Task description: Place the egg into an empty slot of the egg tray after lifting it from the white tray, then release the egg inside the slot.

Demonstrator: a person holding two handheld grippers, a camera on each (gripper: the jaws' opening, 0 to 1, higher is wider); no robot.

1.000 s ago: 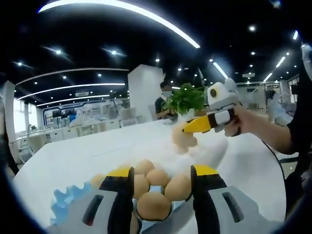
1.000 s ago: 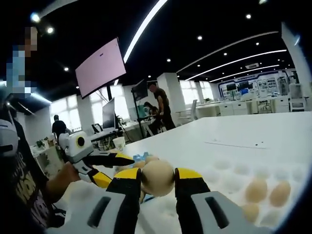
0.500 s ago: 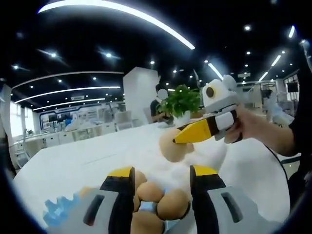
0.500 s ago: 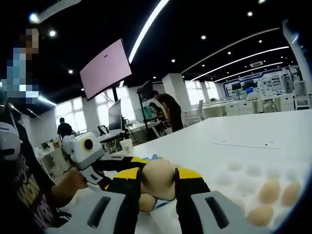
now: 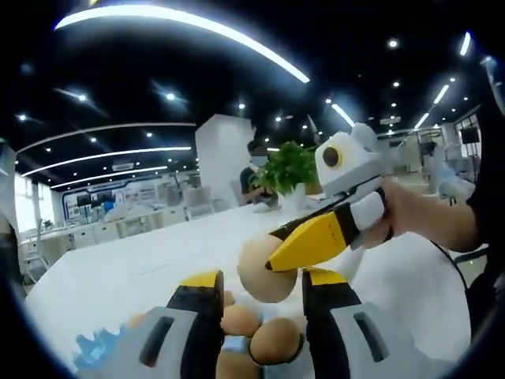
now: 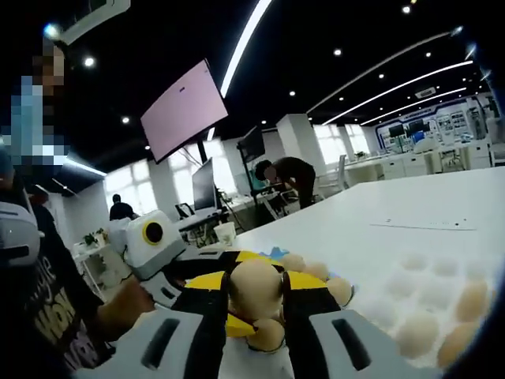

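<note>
White office table [image 6: 410, 229], no legible writing; right tongs [image 6: 254, 294] clamped on egg [image 6: 255, 287], left tongs [image 5: 259, 296] apart.

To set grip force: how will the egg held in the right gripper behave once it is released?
The egg, pinched between the right gripper fingers, looks smooth and round, so it probably slips easily and rolls if set on a flat surface. Its thin shell likely cracks under hard squeezing.

The right claw [image 6: 256, 296] was closed on the egg [image 6: 256, 289], held up in a hand [image 5: 398, 217]. The left claw [image 5: 260, 296] stood with its jaws apart, holding nothing.
</note>
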